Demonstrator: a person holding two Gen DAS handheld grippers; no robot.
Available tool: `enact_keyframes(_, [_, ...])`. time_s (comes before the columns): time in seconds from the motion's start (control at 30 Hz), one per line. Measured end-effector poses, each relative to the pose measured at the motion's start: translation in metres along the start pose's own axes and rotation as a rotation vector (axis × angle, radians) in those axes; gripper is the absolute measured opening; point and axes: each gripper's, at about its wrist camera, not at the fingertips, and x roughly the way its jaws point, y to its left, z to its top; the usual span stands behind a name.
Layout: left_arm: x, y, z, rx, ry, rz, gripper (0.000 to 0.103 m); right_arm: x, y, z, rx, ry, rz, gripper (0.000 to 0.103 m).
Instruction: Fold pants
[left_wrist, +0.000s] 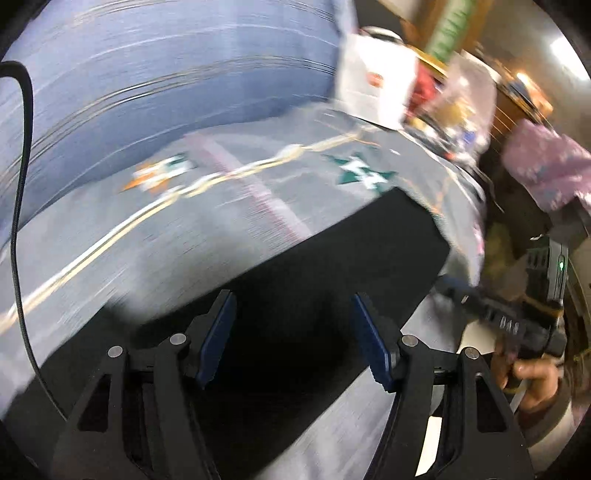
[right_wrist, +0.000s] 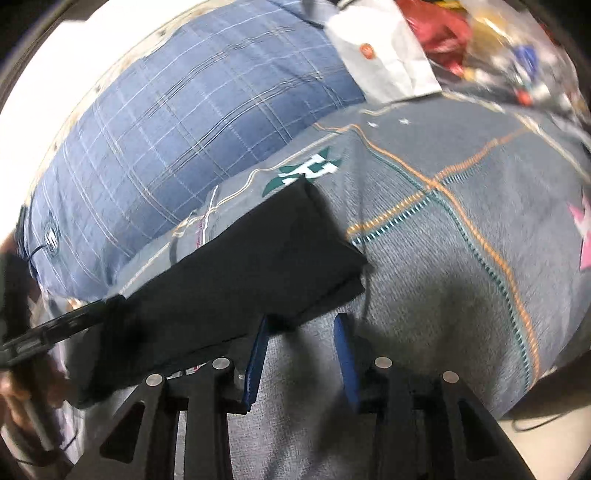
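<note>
The pants (right_wrist: 236, 266), black and folded into a flat rectangle, are lying on the bed (right_wrist: 443, 258), on a grey cover with orange and teal stitched lines and star patches. Taking the pants as the landmark: a blue checked pillow (right_wrist: 177, 129) is lying just behind them, a teal star patch (right_wrist: 306, 170) is peeking out at their far corner, and a white paper bag (right_wrist: 384, 62) is sitting further back beyond that corner, beside a blurred heap of red and clear packaging.

The left tool (left_wrist: 291, 332) is hovering over the near part of the pants with its blue pads standing wide apart; nothing is between them and they are not pressing on the cloth. In the right wrist view it is showing as a dark bar at the pants' left end (right_wrist: 55, 332), with the person's hand under it.

The right tool (right_wrist: 301, 354) is sitting just in front of the pants' near edge, jaws parted to a middling gap with only the bed cover showing between them. Its left pad is lying close against the pants' edge; whether it is touching is unclear. In the left wrist view it is off the pants' right side (left_wrist: 517, 325), much blurred
</note>
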Motion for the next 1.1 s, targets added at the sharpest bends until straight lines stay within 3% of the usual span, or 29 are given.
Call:
enact_keyframes(0.1, [0.039, -0.023, 0.029, 0.070, 0.075, -0.067, 0.065, 0.003, -0.001, -0.002, 0.035, -0.010, 0.066, 0.045])
enact_keyframes(0.4, [0.124, -0.068, 0.084, 0.154, 0.188, -0.151, 0.065, 0.015, -0.001, 0.002, 0.094, -0.067, 0.157, 0.046])
enact_keyframes(0.5, [0.133, -0.085, 0.088, 0.237, 0.161, -0.148, 0.065, 0.022, -0.008, 0.006, 0.144, -0.102, 0.201, 0.046])
enact_keyframes(0.53, [0.136, -0.087, 0.089, 0.239, 0.160, -0.154, 0.061, 0.023, -0.009, 0.008, 0.155, -0.108, 0.203, 0.038])
enact_keyframes(0.57, [0.137, -0.090, 0.090, 0.237, 0.156, -0.160, 0.049, 0.025, -0.009, 0.010, 0.149, -0.111, 0.180, 0.029])
enact_keyframes(0.6, [0.137, -0.091, 0.092, 0.233, 0.160, -0.169, 0.044, 0.028, -0.006, 0.013, 0.125, -0.104, 0.143, 0.014])
enact_keyframes(0.63, [0.136, -0.091, 0.093, 0.224, 0.163, -0.172, 0.040, 0.029, -0.004, 0.014, 0.115, -0.107, 0.131, 0.012])
enact_keyframes(0.67, [0.132, -0.088, 0.095, 0.200, 0.160, -0.182, 0.036, 0.027, 0.000, 0.016, 0.112, -0.119, 0.137, 0.011])
enact_keyframes(0.77, [0.104, -0.077, 0.097, 0.143, 0.117, -0.238, 0.035, 0.007, 0.026, 0.024, 0.013, -0.177, 0.150, 0.010])
enact_keyframes(0.87, [0.035, -0.045, 0.094, 0.071, 0.010, -0.277, 0.035, -0.018, 0.073, 0.029, -0.138, -0.231, 0.197, 0.010])
enact_keyframes(0.9, [0.017, -0.034, 0.091, 0.045, -0.013, -0.268, 0.035, -0.022, 0.087, 0.029, -0.176, -0.233, 0.218, 0.010])
enact_keyframes(1.0, [-0.040, 0.019, 0.068, -0.069, -0.080, -0.175, 0.050, -0.021, 0.144, 0.020, -0.320, -0.194, 0.281, 0.010])
enact_keyframes(1.03, [-0.056, 0.038, 0.057, -0.113, -0.101, -0.154, 0.057, -0.018, 0.158, 0.015, -0.353, -0.181, 0.294, 0.010])
enact_keyframes(1.1, [-0.087, 0.082, 0.026, -0.215, -0.141, -0.091, 0.061, -0.003, 0.198, -0.006, -0.475, -0.118, 0.347, 0.010])
